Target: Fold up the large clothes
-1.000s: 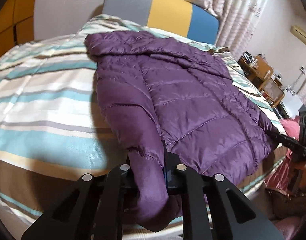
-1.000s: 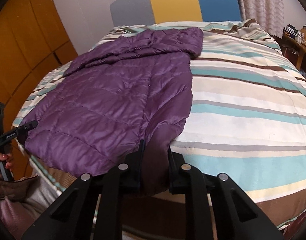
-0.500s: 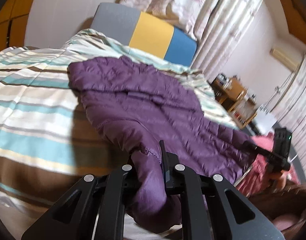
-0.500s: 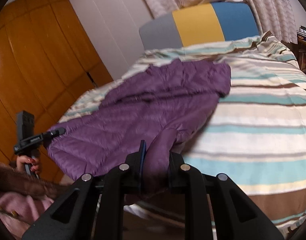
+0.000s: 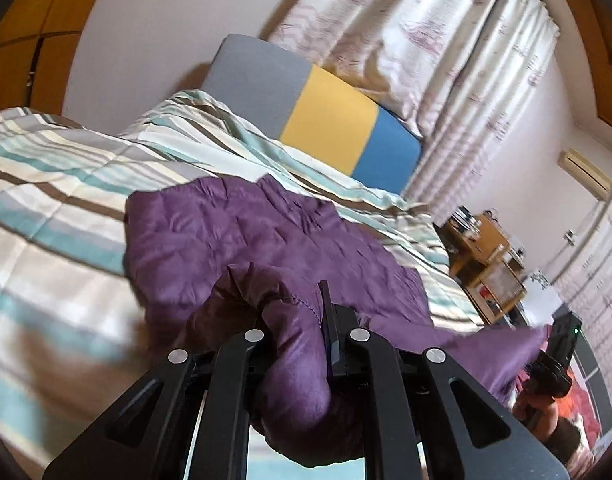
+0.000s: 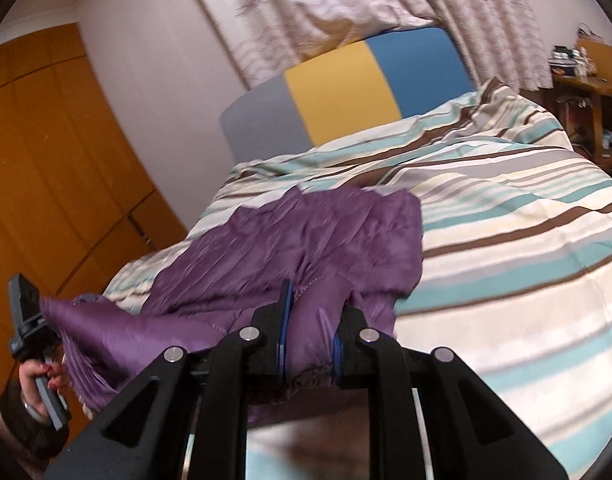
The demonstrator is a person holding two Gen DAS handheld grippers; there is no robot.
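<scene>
Grippers: the left gripper (image 5: 301, 320) and the right gripper (image 6: 310, 320) are each clamped on a bunched fold of the purple jacket (image 5: 265, 240).
Jacket: its near edge is held raised off the striped duvet (image 6: 506, 220); the far part is spread on it.
Background: a grey, yellow and blue headboard (image 5: 330, 120) is seen beyond, below patterned curtains (image 6: 326, 12).

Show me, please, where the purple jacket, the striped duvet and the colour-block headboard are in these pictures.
purple jacket (image 5: 233, 232): left wrist view, quilted body.
striped duvet (image 6: 506, 216): right wrist view, bare top.
colour-block headboard (image 6: 338, 92): right wrist view, yellow panel.
</scene>
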